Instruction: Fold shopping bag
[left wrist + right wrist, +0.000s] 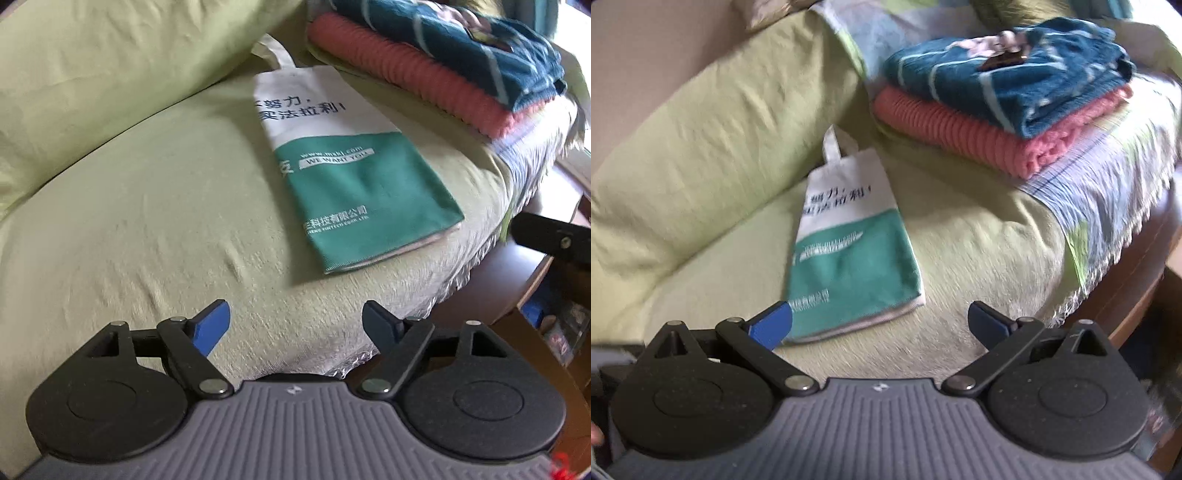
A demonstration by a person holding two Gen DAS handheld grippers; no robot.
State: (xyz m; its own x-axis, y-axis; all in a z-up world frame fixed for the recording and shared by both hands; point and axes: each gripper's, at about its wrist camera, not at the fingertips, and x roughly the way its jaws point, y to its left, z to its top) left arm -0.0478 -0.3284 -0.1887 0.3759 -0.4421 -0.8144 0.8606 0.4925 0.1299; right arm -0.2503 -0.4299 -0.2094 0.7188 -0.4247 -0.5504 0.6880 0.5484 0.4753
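Left gripper (295, 325) jaws spread wide, empty, right gripper (881, 325) likewise wide apart, empty

Pale green fabric-covered sofa seat (147, 221) ahead of tongs, matching green back cushion (713, 122) upper left. Fringed striped throw (1108, 177) drapes seat edge on right, brown wooden frame (1137, 295) below. Daylight from upper right.
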